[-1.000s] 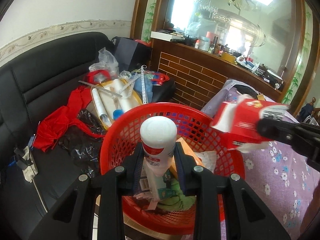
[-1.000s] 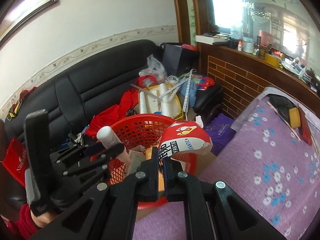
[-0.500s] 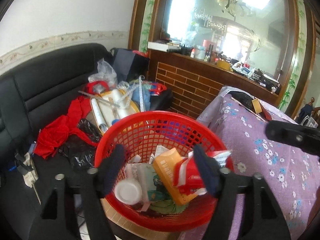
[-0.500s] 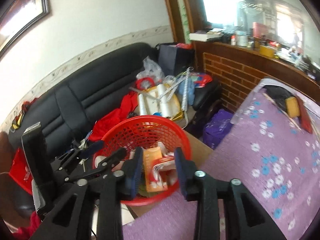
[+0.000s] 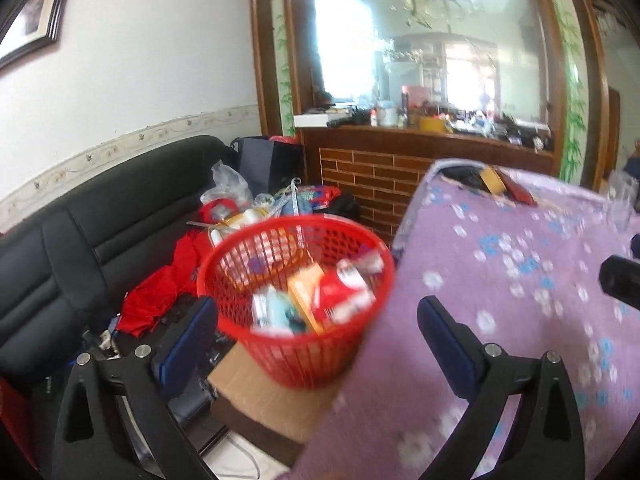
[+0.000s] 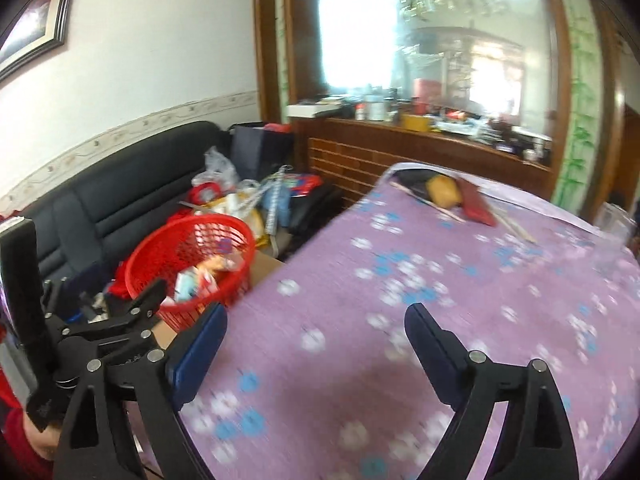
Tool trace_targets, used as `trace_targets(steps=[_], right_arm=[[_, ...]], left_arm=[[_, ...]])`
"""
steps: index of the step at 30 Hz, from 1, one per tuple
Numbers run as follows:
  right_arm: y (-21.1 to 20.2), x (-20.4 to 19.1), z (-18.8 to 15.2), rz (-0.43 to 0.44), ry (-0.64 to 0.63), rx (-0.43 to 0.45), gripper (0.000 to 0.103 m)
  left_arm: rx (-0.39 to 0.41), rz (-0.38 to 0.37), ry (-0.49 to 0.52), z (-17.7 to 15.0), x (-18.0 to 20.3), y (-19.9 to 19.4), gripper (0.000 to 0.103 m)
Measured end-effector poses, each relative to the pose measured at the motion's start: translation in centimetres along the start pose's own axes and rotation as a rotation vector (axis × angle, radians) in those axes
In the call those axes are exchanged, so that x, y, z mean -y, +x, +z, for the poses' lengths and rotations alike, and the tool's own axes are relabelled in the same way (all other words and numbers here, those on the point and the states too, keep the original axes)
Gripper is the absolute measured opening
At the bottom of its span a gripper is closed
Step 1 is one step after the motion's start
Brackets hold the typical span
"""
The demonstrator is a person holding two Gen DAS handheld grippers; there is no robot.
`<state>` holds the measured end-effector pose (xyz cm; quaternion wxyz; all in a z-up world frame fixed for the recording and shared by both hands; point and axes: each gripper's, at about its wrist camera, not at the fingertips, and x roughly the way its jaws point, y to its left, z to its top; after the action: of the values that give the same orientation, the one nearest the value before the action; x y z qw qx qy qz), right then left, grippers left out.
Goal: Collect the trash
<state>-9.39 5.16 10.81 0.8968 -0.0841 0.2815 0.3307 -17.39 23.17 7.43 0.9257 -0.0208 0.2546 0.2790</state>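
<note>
A red mesh basket [image 5: 240,256] stands on a cardboard box beside the table and holds a red and white packet [image 5: 340,288], an orange box [image 5: 304,288] and other trash. It also shows in the right wrist view [image 6: 160,248]. My left gripper [image 5: 318,312] is open and empty, near the basket's front. My right gripper [image 6: 316,320] is open and empty over the purple flowered tablecloth [image 6: 480,280]. The left gripper also shows at the left of the right wrist view [image 6: 120,304].
A black sofa [image 5: 100,224] with red cloth, bags and rolls lies behind the basket. A brick-faced counter [image 5: 372,176] stands at the back. A yellow object [image 6: 442,192], a red item and sticks lie at the table's far end.
Both grippers opened: the white bottle and the red packet dropped into the basket. Both grippers then pulled back and swung right toward the table.
</note>
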Motion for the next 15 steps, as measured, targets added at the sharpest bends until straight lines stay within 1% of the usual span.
trace_targets(steps=[2, 5, 6, 8, 12, 15], right_arm=[[-1.6, 0.7, -1.6, -0.044, 0.001, 0.002, 0.098], [-3.8, 1.4, -4.2, -0.101, 0.023, 0.012, 0.099], [-4.5, 1.6, -5.2, -0.133, 0.025, 0.016, 0.099], [-5.6, 1.9, -6.8, -0.19, 0.035, 0.02, 0.1], [-7.2, 2.6, -9.1, -0.24, 0.086, 0.017, 0.1], [-8.6, 2.6, -10.1, -0.264, 0.109, 0.022, 0.1]], left_arm=[[-0.009, 0.002, 0.021, -0.8, 1.1, -1.1, 0.1], [-0.003, 0.022, 0.062, -1.9, 2.5, -2.5, 0.1], [0.0, 0.025, 0.065, -2.1, 2.8, -2.8, 0.1], [-0.014, -0.007, 0.049, -2.7, 3.0, -3.4, 0.1], [-0.089, -0.055, 0.034, -3.7, 3.5, -3.8, 0.1], [-0.097, -0.079, 0.057, -4.6, 4.0, -4.5, 0.1]])
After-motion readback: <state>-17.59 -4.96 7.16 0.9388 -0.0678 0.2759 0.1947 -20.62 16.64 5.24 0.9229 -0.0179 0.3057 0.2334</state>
